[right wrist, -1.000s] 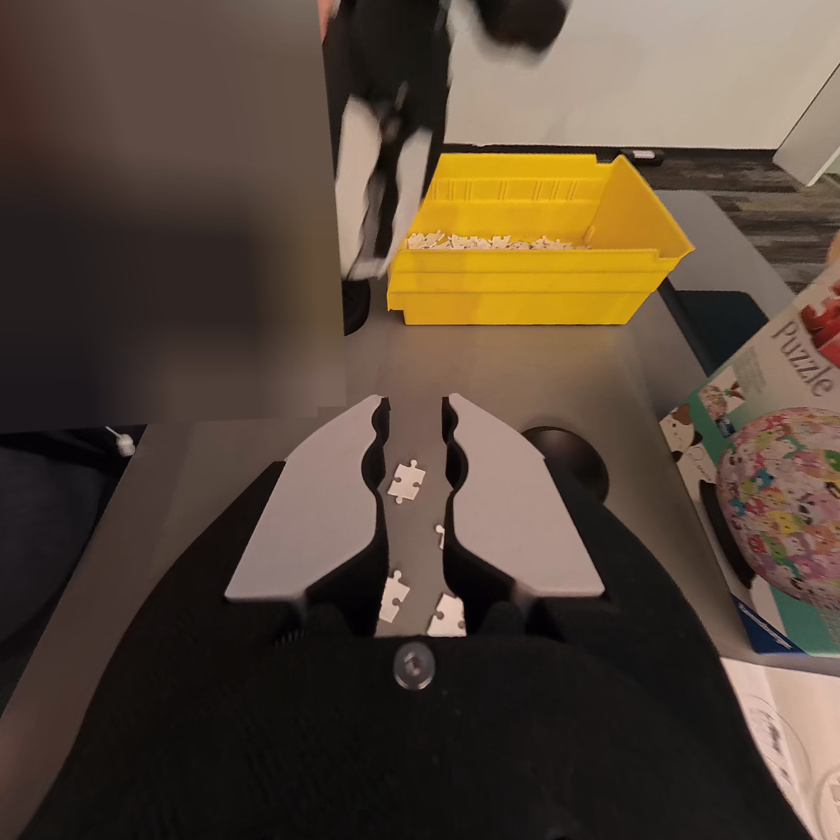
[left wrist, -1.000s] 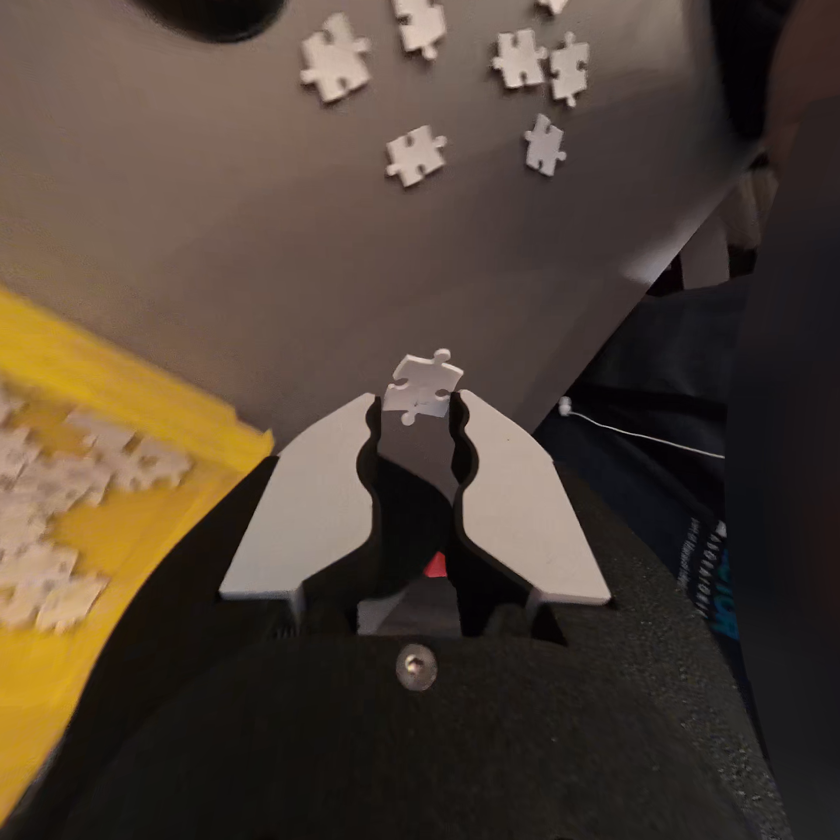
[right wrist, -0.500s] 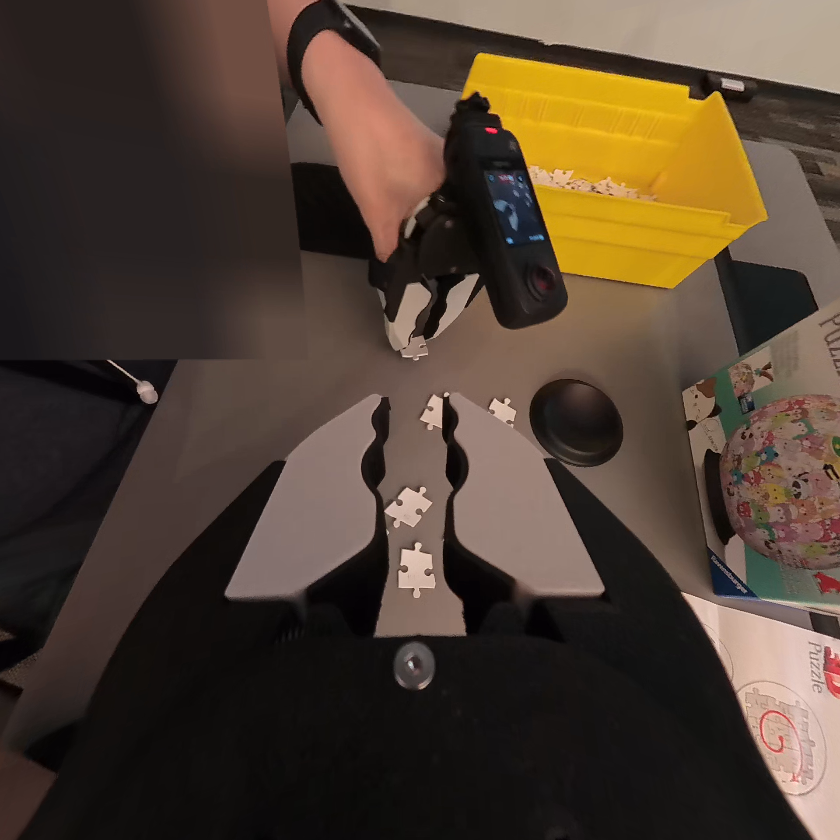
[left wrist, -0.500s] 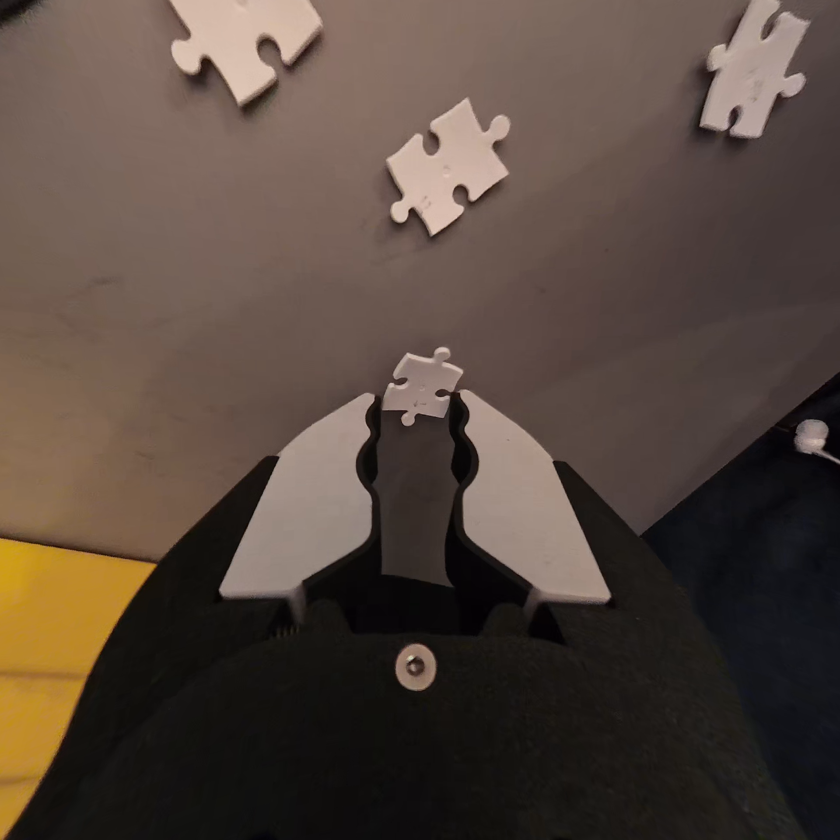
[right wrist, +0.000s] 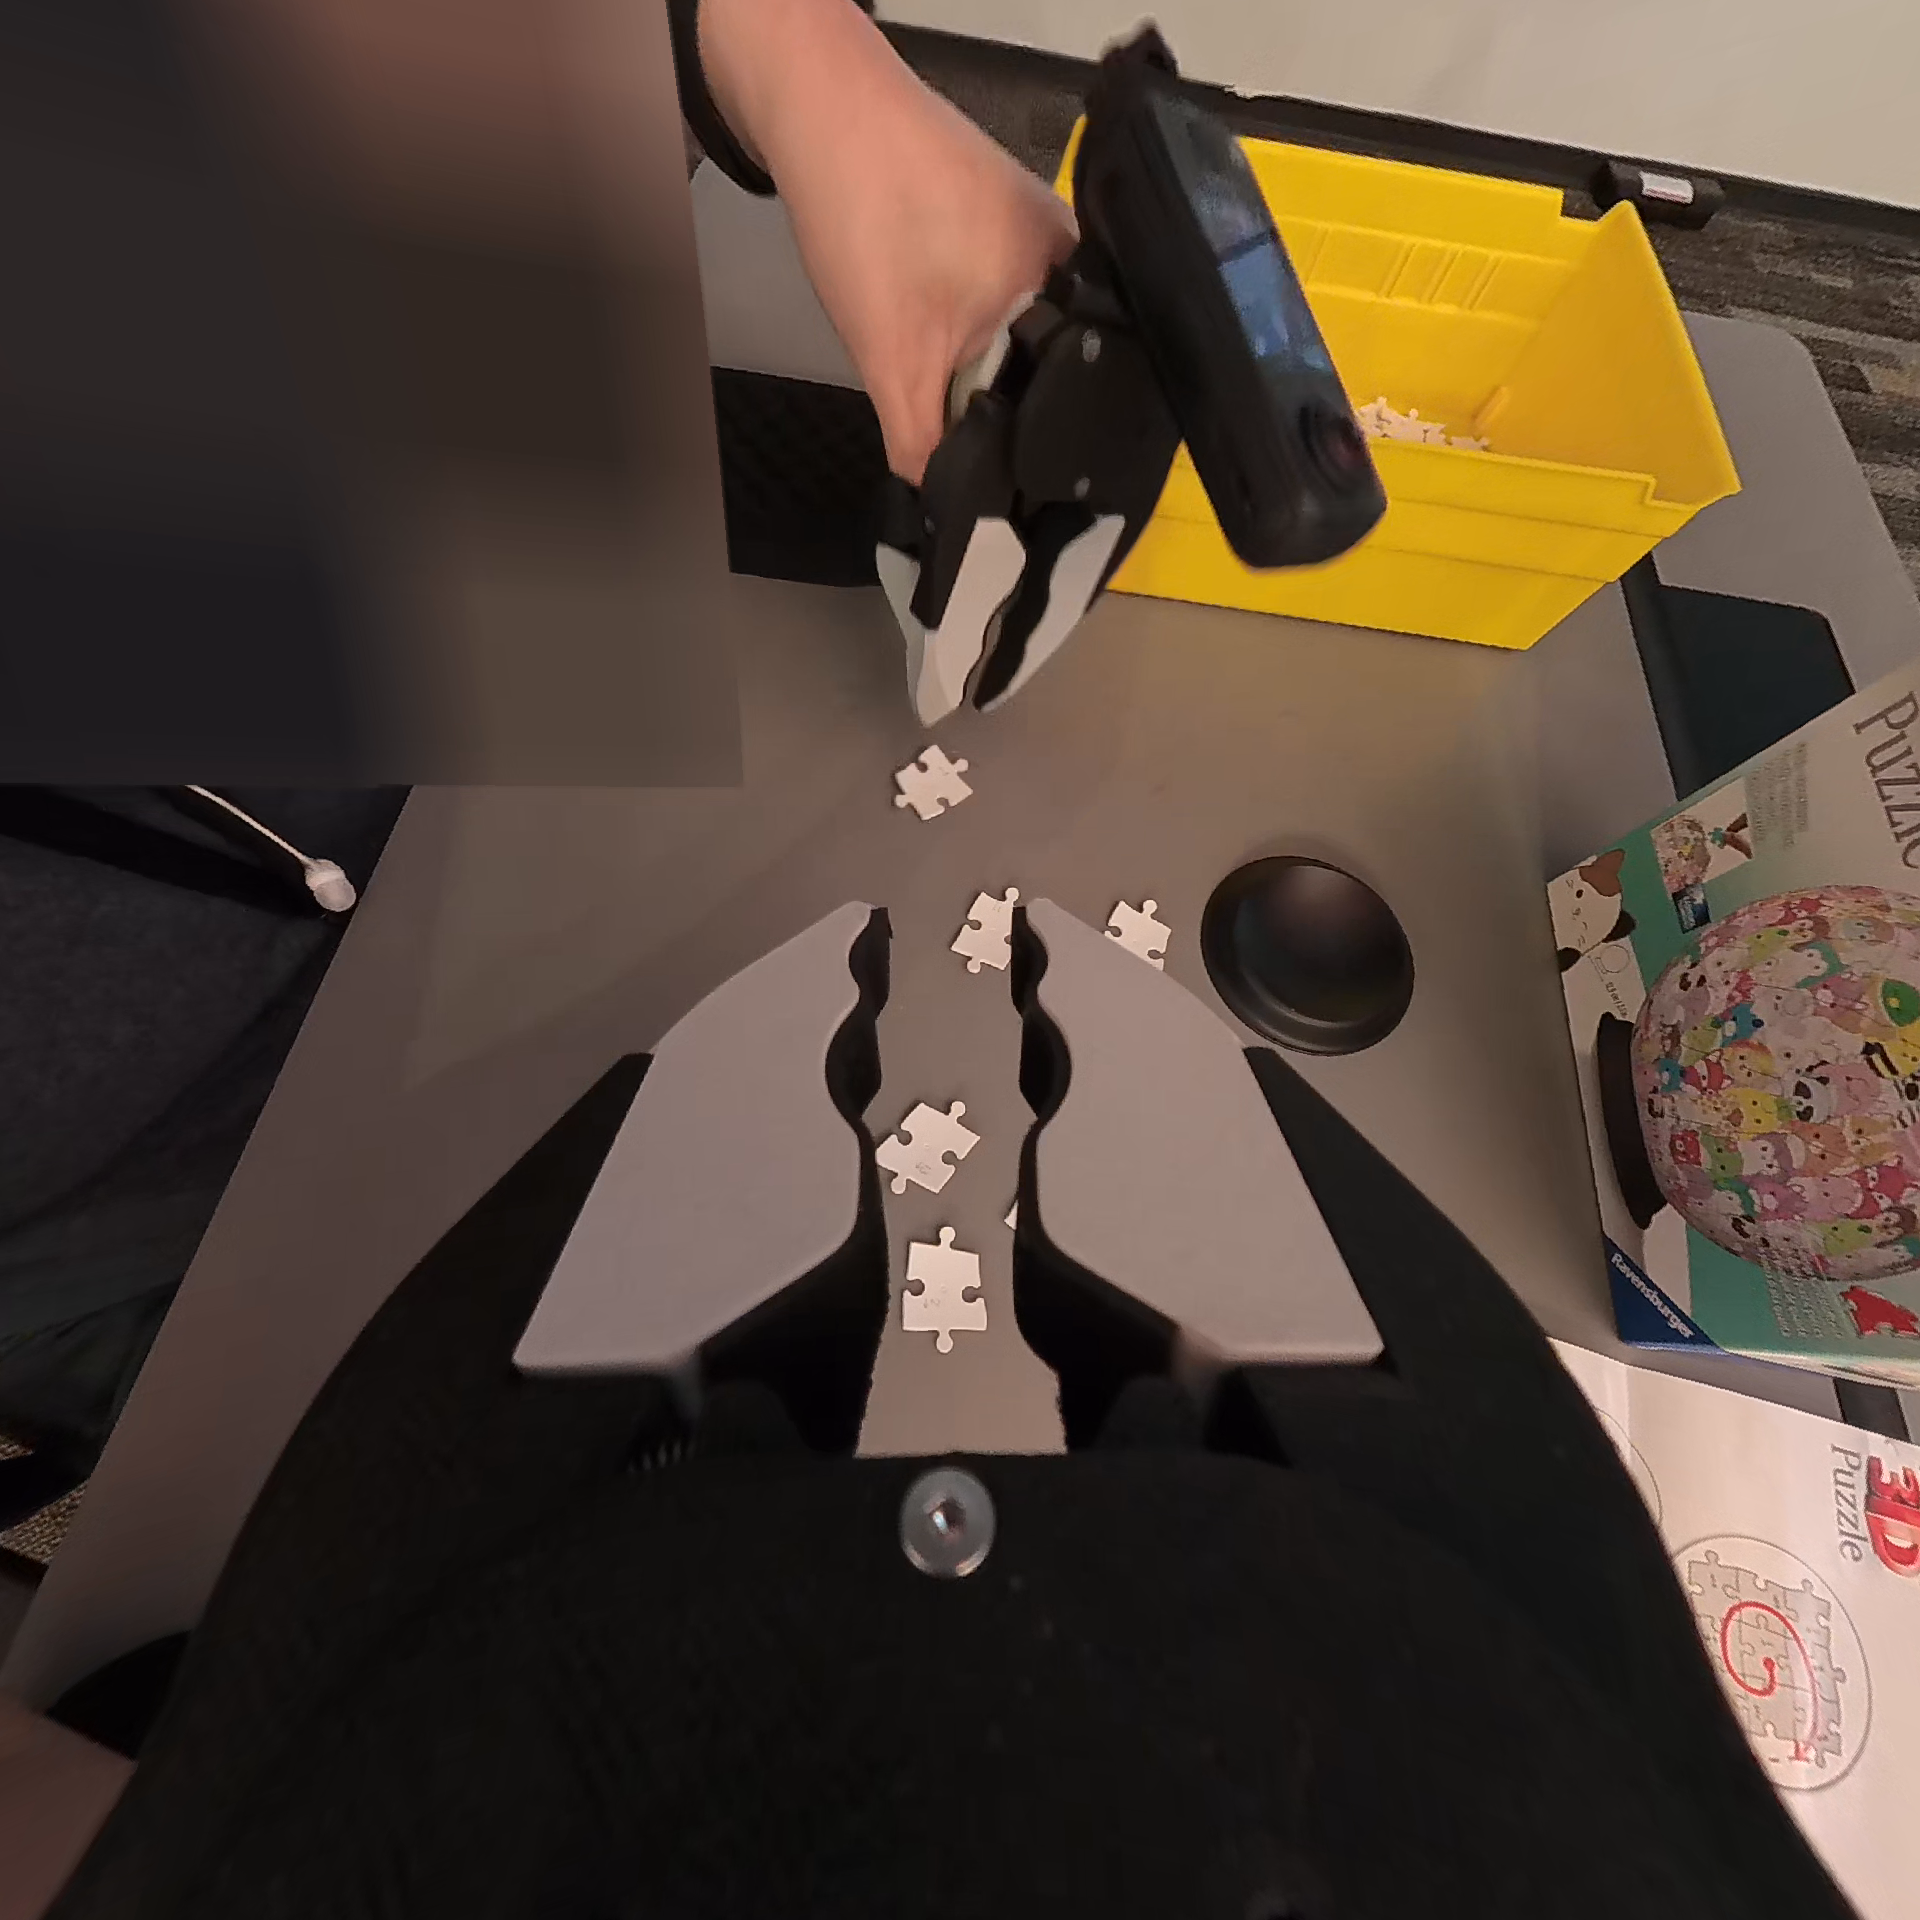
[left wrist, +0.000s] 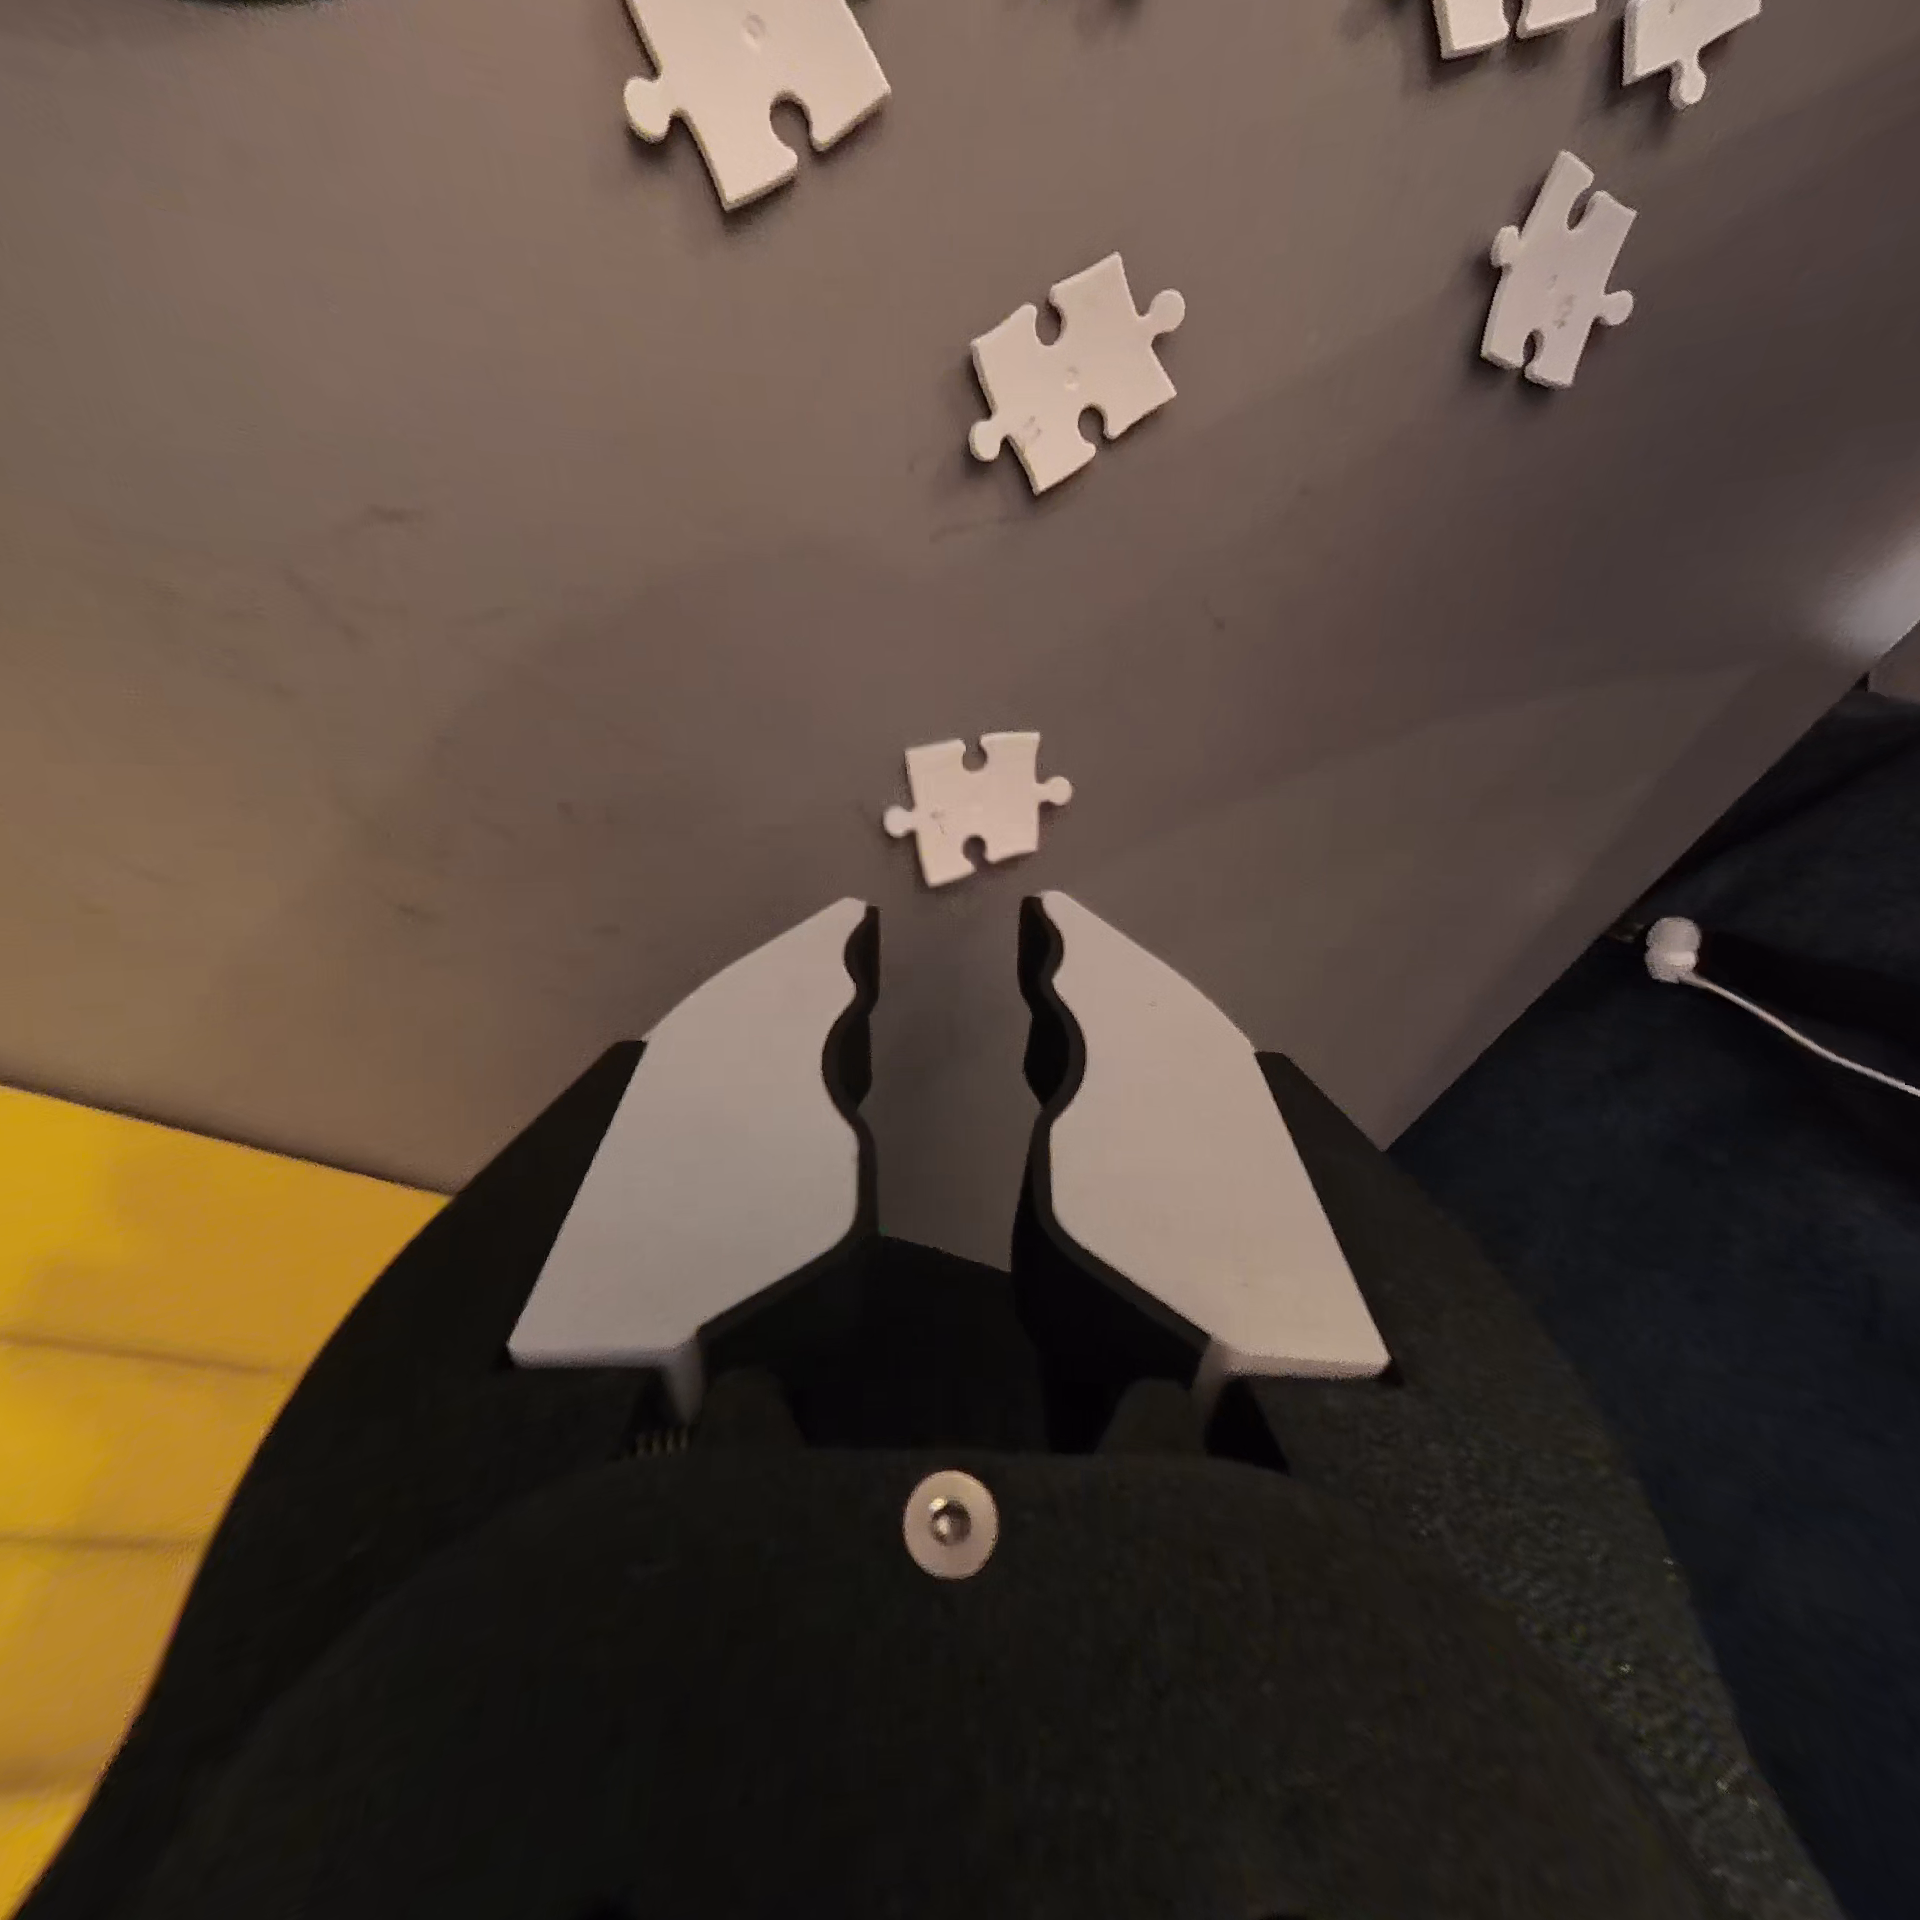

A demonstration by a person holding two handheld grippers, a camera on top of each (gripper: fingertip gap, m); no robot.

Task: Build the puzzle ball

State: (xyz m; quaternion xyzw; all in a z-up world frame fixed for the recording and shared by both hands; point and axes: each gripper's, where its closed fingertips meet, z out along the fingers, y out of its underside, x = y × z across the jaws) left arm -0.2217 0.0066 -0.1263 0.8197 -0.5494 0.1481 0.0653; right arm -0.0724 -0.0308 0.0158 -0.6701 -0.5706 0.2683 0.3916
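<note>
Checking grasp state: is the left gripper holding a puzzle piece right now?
No. The left gripper is open, and the puzzle piece lies flat on the grey table just beyond its fingers.

**Bystander items around the grey table**

The grey table (right wrist: 1299, 727) serves as landmark. At its far edge stands a yellow bin (right wrist: 1455, 520). A black chair seat (right wrist: 800, 478) sits beyond the far edge, left of the bin. Off the table's left edge hangs a white earbud (right wrist: 327, 885) on its cord, against dark blue fabric (left wrist: 1662, 1351). Grey patterned carpet (right wrist: 1818, 281) and a white wall (right wrist: 1455, 62) lie behind.
</note>
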